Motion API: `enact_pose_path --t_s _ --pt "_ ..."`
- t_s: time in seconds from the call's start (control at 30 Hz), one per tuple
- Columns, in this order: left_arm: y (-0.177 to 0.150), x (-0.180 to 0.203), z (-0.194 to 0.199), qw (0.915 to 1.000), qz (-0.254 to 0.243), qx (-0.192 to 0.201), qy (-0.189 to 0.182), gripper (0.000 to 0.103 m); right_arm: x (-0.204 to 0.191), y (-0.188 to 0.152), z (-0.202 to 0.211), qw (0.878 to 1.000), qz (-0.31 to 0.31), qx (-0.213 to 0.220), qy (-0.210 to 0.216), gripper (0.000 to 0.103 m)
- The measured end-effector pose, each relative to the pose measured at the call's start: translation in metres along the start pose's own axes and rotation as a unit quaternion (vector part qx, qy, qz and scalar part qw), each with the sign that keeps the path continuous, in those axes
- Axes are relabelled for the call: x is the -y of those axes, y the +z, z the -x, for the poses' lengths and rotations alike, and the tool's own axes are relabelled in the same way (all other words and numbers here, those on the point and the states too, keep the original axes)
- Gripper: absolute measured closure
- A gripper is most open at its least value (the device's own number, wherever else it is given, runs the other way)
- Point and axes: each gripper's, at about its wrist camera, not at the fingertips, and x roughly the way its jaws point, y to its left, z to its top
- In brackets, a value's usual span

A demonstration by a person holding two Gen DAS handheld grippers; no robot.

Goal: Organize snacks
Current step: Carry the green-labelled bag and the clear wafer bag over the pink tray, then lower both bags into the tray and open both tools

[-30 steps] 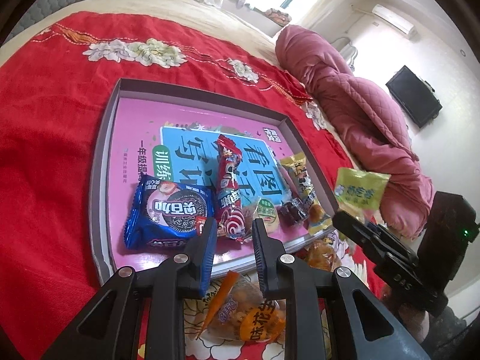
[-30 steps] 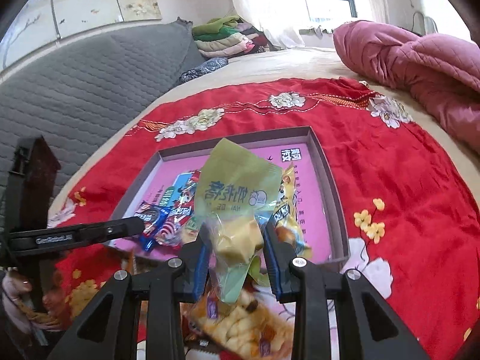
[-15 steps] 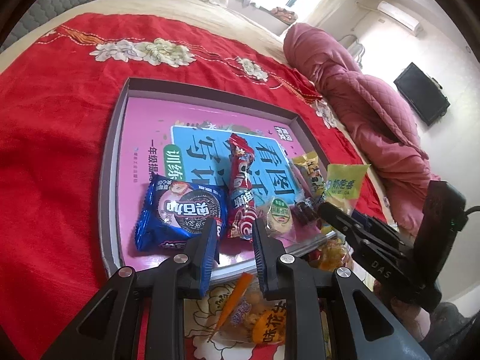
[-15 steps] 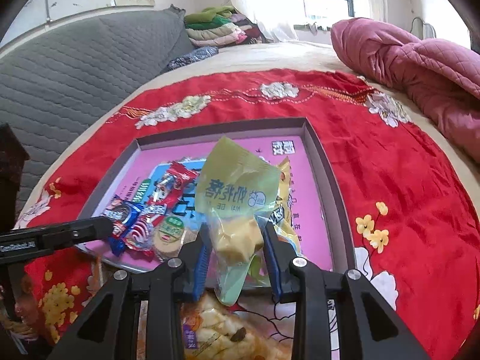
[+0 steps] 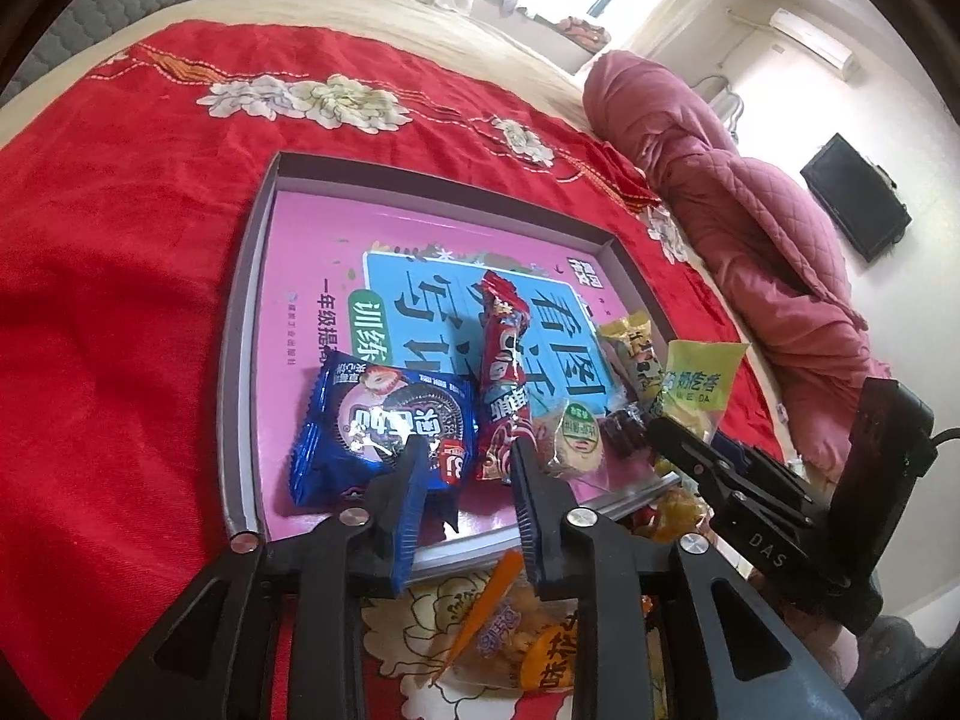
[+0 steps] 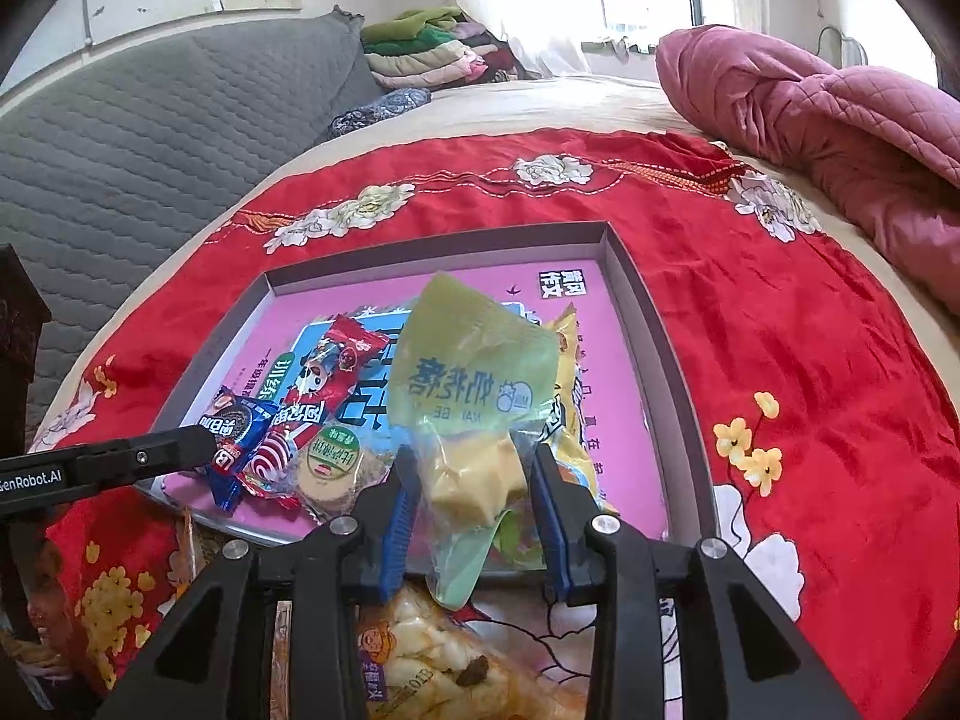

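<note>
A shallow grey tray (image 5: 240, 324) with a pink printed base lies on the red bedspread; it also shows in the right wrist view (image 6: 636, 300). In it lie a blue cookie pack (image 5: 384, 426), a red candy wrapper (image 5: 501, 372), a small round cake (image 5: 576, 435) and a yellow packet (image 5: 633, 348). My right gripper (image 6: 471, 480) is shut on a green snack bag (image 6: 474, 378), holding it over the tray's near edge; the bag shows in the left wrist view (image 5: 699, 381). My left gripper (image 5: 468, 456) is open and empty above the tray's near edge, by the cookie pack.
Bags of snacks lie on the bedspread in front of the tray (image 5: 516, 642) (image 6: 444, 666). A pink quilt (image 6: 840, 138) is heaped at the right. A grey quilted headboard (image 6: 150, 138) and folded clothes (image 6: 432, 54) stand at the back.
My right gripper has carried the green bag forward, over the tray's near edge. My left gripper has edged slightly closer to the tray, still open.
</note>
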Motion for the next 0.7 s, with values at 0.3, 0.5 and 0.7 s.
enact_pose_path --t_s 0.3,0.5,0.7 --pt "0.0010 0.0009 -0.0004 1.0000 0.001 0.000 -0.001 0.061 0.0004 0.0003 0.0007 1.000 -0.001 0.001 0.000 0.066" --pt "0.0022 -0.0003 0.0016 1.0000 0.007 0.001 -0.003 0.055 0.0006 0.0005 0.0039 1.000 -0.002 0.004 -0.004 0.064" --pt "0.0026 0.0010 0.0034 1.0000 0.005 0.000 -0.004 0.050 0.0011 0.0009 0.0052 1.000 -0.004 0.003 -0.008 0.063"
